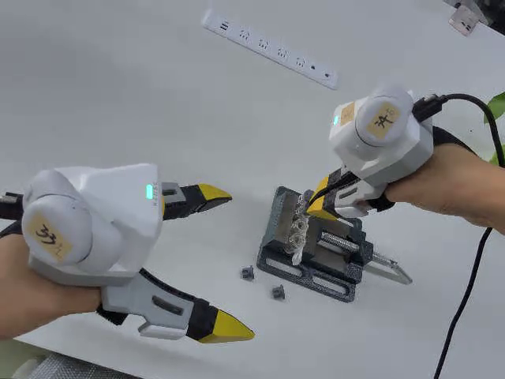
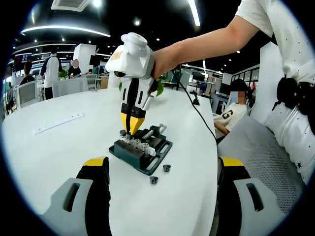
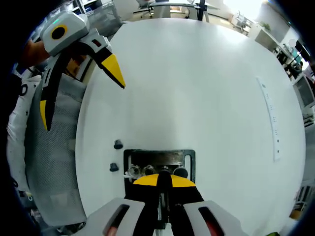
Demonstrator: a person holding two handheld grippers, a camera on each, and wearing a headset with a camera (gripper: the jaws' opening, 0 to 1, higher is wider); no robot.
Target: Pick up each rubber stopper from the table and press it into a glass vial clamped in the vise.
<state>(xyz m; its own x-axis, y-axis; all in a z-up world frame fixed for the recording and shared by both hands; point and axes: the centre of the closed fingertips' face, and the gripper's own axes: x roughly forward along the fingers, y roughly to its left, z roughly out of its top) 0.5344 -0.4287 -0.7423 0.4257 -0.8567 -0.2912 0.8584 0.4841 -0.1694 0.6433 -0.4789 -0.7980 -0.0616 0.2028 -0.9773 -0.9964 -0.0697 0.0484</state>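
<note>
1. Left gripper (image 1: pixel 237 264): lower left of the head view. The left hand (image 1: pixel 31 296) holds it from behind, roughly level, pointing toward frame centre. Its two yellow-tipped jaws are spread wide with nothing between them. In the left gripper view they rise at the bottom left and bottom right, well apart.

2. Rubber stoppers (image 1: pixel 248 273): two small dark stoppers lie loose on the white table (image 1: pixel 118 95), just below centre of the head view. They sit near each other and just beside the near edge of the vise (image 1: pixel 316 253), not touching it.

3. Vise: dark grey, right of centre in the head view, resting flat on the table. A row of glass vials (image 1: pixel 298 225) stands clamped upright between its jaws. In the right gripper view, two vials at the left of the row have clear, uncapped mouths; dark caps show further right along the row.

4. Right gripper (image 1: pixel 317 205): upper right of the head view. The right hand (image 1: pixel 450 185) holds it tilted steeply downward, with its tips directly over the vial row. Its jaws are drawn together; whether a stopper is pinched between them cannot be determined.

5. A black cable (image 1: pixel 473 268) runs from this gripper down the right edge.

6. Power strip (image 1: pixel 268 46): white, lying on the table at top centre, well apart from the vise.
</note>
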